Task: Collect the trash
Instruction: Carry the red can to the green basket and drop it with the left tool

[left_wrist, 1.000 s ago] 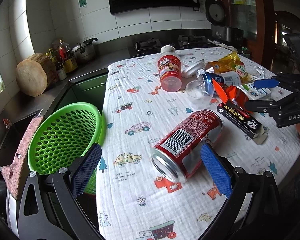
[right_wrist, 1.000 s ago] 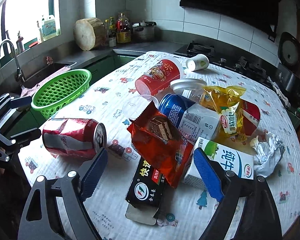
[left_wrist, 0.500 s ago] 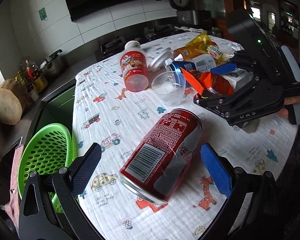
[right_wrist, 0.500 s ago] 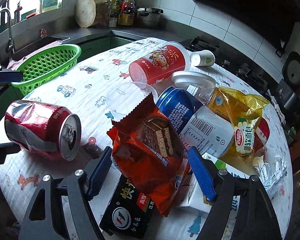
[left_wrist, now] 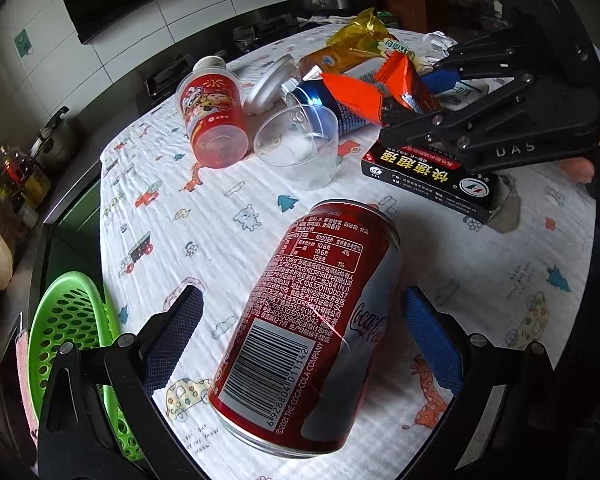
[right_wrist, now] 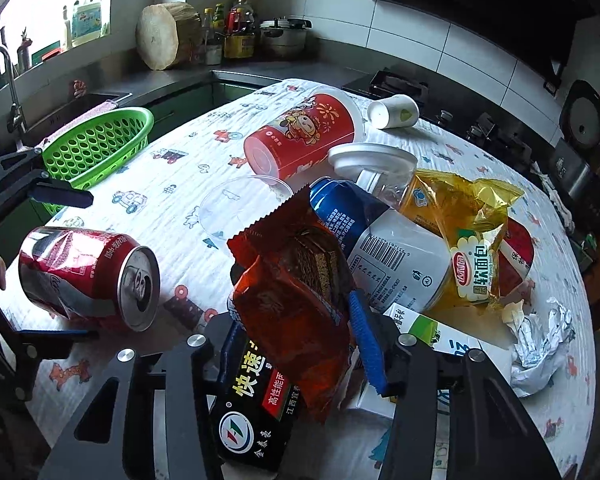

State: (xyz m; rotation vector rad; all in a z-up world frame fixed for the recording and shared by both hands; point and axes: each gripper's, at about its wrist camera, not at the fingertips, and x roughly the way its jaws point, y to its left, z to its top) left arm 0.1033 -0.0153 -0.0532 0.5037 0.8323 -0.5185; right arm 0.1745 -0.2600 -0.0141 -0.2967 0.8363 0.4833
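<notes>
Patience matters with the cola can (left_wrist: 308, 328): it lies on its side near the table's (left_wrist: 220, 216) left edge, so I would bring my left gripper (left_wrist: 300, 336) down level, one pad on each curved flank, and squeeze gently, since it looks dented and could roll. The green basket (left_wrist: 72, 320) sits just off that left edge, a short carry away.

My left gripper is spread wide around the can, both pads clear of the metal. My right gripper (right_wrist: 296, 320) has closed in on the orange snack wrapper (right_wrist: 296, 292) in the pile near the table's front edge; the blue pad presses its side, though the other pad is hidden behind the foil, so I judge rather than see a firm hold. The wrapper rests over a black box (right_wrist: 256, 408).
</notes>
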